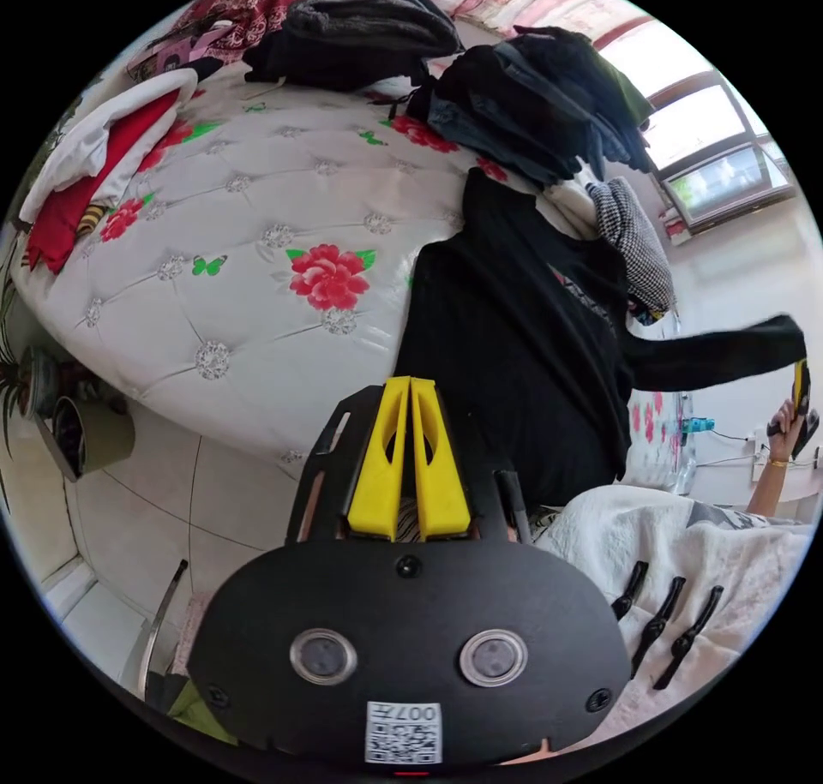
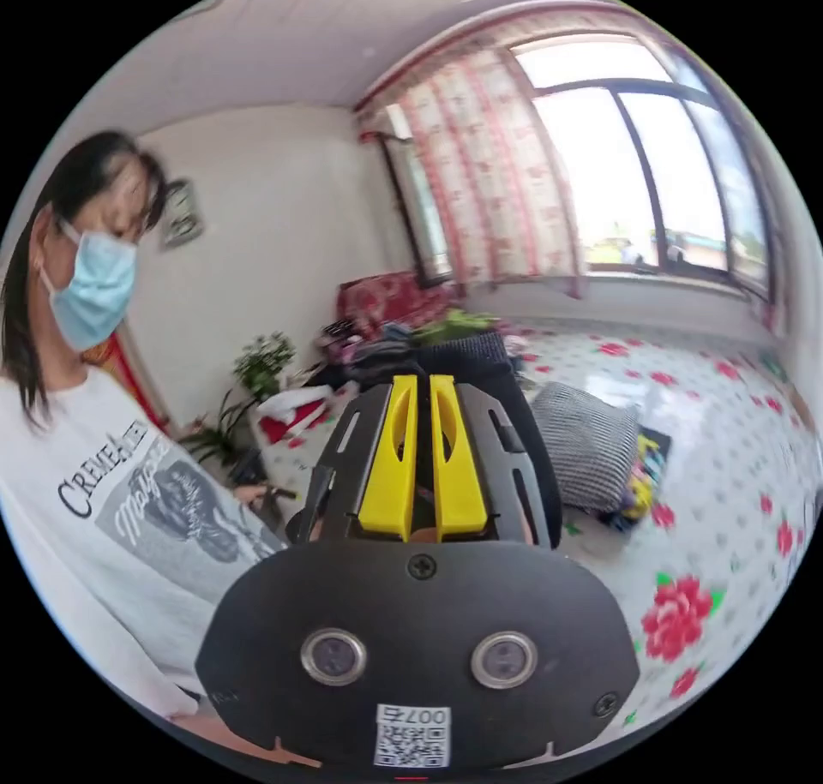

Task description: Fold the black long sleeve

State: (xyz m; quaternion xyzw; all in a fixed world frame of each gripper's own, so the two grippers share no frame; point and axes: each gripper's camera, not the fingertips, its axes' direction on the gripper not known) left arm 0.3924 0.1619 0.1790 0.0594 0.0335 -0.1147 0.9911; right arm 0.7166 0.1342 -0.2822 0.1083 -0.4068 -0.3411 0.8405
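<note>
On the floral mattress (image 1: pixel 257 244) edge | black long sleeve (image 1: pixel 514 338) lies spread, hem toward the person | left gripper (image 1: pixel 410 386) jaws pressed together, nothing visibly between them, tips just beside the body panel | right gripper (image 2: pixel 423 381) jaws clamped on the sleeve cuff (image 2: pixel 467 356), sleeve held out clear of the bed | clothes pile (image 1: pixel 531 98) behind.
</note>
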